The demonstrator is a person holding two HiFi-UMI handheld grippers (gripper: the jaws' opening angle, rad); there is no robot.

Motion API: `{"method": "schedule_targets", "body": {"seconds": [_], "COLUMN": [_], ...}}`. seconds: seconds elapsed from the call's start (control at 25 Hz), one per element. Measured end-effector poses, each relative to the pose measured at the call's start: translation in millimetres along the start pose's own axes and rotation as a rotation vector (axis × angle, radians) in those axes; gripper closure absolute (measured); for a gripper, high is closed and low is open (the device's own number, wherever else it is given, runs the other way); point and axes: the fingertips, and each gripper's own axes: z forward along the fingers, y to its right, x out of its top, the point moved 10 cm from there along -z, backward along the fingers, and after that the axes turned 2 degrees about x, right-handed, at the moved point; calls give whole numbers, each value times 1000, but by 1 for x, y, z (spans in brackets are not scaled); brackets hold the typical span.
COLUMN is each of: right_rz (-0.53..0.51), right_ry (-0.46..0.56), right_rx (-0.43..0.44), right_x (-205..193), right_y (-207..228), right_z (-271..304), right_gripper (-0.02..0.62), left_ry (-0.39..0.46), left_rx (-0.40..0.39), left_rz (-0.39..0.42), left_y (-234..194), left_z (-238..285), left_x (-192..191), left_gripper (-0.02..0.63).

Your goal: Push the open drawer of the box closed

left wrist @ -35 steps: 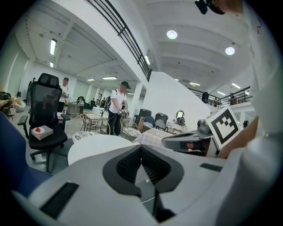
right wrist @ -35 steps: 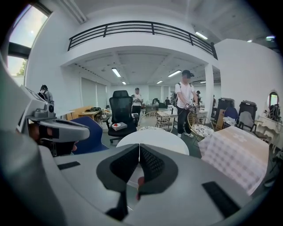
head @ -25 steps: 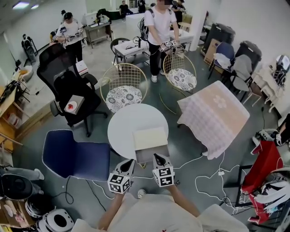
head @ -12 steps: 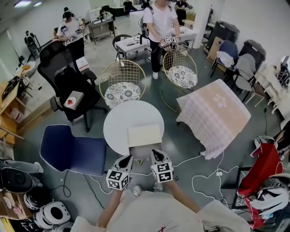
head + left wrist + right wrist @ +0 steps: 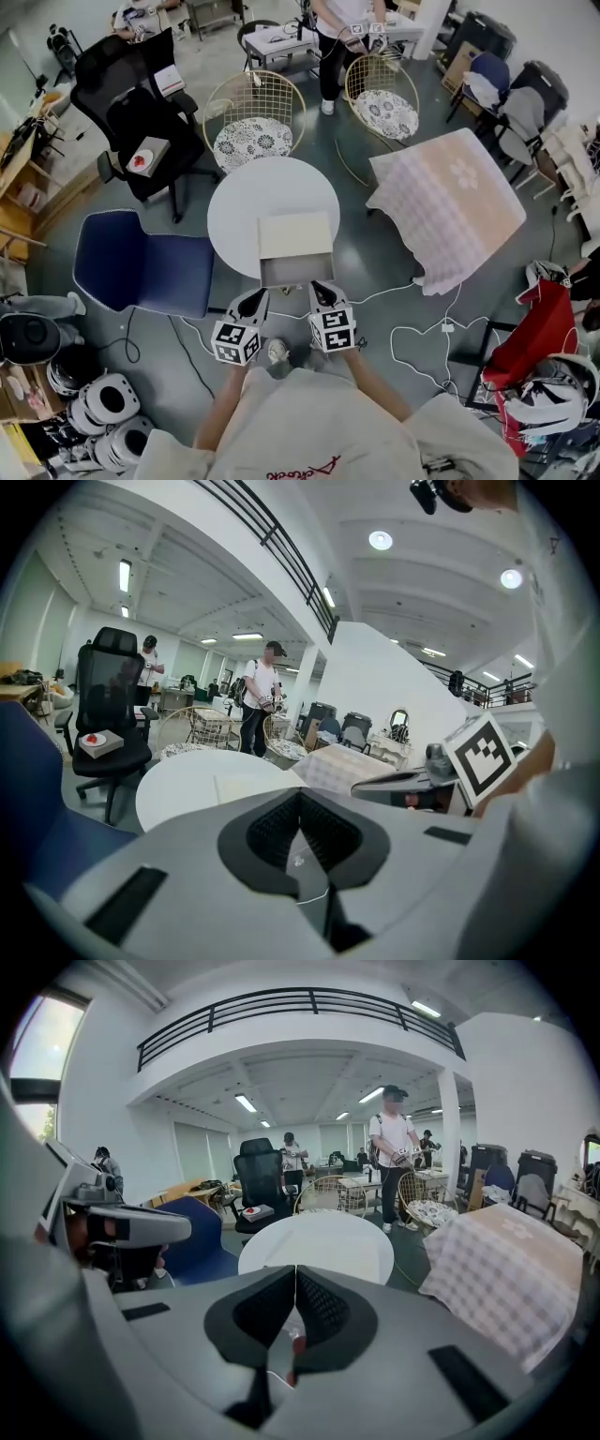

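Observation:
A cream box (image 5: 294, 234) lies on the near part of a round white table (image 5: 253, 202). Its drawer (image 5: 295, 270) stands pulled out toward me, grey inside showing. My left gripper (image 5: 255, 297) and right gripper (image 5: 319, 290) hover side by side just short of the drawer's front, apart from it. Both are shut with nothing between the fingers. In the left gripper view the jaws meet over the table (image 5: 183, 785), with the right gripper (image 5: 412, 785) alongside. In the right gripper view the closed jaws point at the table (image 5: 319, 1239), and the left gripper (image 5: 122, 1227) shows on the left.
A blue chair (image 5: 141, 267) stands left of the table and a black office chair (image 5: 141, 117) behind it. Two wire chairs (image 5: 255, 122) are at the far side. A cloth-covered table (image 5: 450, 202) is to the right. Cables (image 5: 422, 328) trail on the floor. A person (image 5: 339, 33) stands far off.
The head view has shifted, so the table and box sit higher in the picture. Both grippers have stayed shut and close to the drawer's front.

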Motion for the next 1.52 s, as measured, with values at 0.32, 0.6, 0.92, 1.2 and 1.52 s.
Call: {"method": "schedule_targets", "body": {"seconds": [0.32,0.6,0.92,1.2,1.52], "right_rz": [59,125,145,168,143], "right_ry": [-128,-238,-289,-321,-354], "right_rx": [7,0,25,27,6], "right_x": [-47,-90,-107,-117,-117], "right_y": [-10,-10,-19,-17,-13], "right_z": [3,4,27,51,89], "right_gripper": [578,578,573,393,394], "left_ry": [-71,-118,-153,-169,-177], "left_rx": [-9,-3,1,-17,3], "left_rz": [-53,-101,-128,-115,-135], "left_y": [5,12,8,6,2], "left_z": [-5,-10,-20,-27,-34], "left_x": [-35,-62,-77,-77,-79], "left_gripper": [594,594,594,594,594]}}
